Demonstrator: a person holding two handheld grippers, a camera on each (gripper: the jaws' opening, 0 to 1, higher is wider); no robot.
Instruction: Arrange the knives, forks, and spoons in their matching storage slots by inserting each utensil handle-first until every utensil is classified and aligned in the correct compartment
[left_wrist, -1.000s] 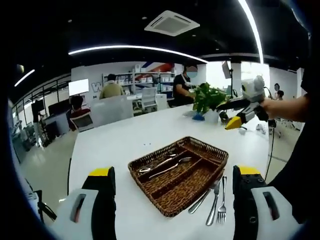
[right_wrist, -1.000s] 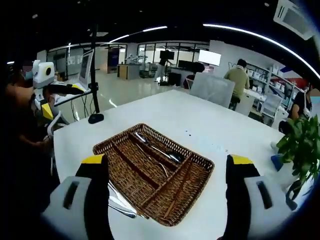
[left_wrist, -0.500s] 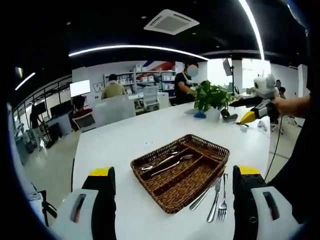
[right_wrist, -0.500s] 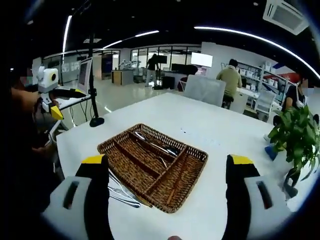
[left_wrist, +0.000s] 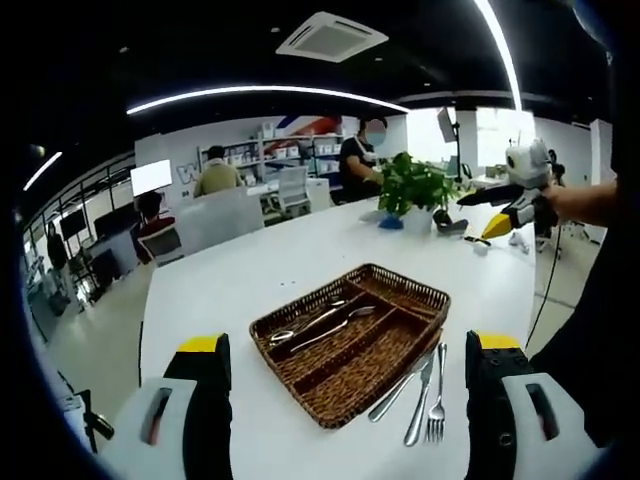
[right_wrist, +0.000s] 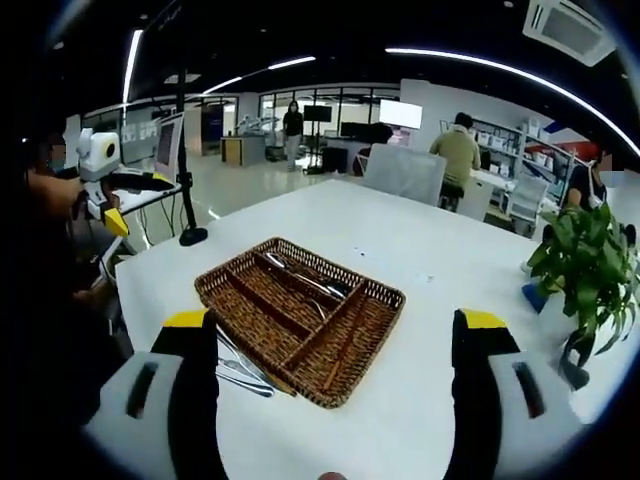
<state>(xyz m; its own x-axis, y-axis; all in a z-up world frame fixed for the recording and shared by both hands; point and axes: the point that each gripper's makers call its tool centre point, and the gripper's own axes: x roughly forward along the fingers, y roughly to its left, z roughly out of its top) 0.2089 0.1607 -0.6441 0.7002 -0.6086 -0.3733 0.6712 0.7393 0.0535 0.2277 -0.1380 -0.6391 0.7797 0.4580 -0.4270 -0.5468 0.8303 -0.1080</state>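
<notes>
Wicker tray (left_wrist: 350, 345) on white tabletop (left_wrist: 240, 290), spoons (left_wrist: 318, 326) inside it, fork (left_wrist: 437, 400) and knives (left_wrist: 405, 385) beside it, left tool (left_wrist: 340, 400) and right tool (right_wrist: 335, 375) both wide open, empty

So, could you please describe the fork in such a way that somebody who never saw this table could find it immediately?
Start at the white table and find the brown wicker tray in its middle. Three loose utensils lie on the bare tabletop along one long side of the tray. The fork is the one lying farthest from the tray, and its prongs set it apart from the two smooth-ended pieces beside it.
</notes>
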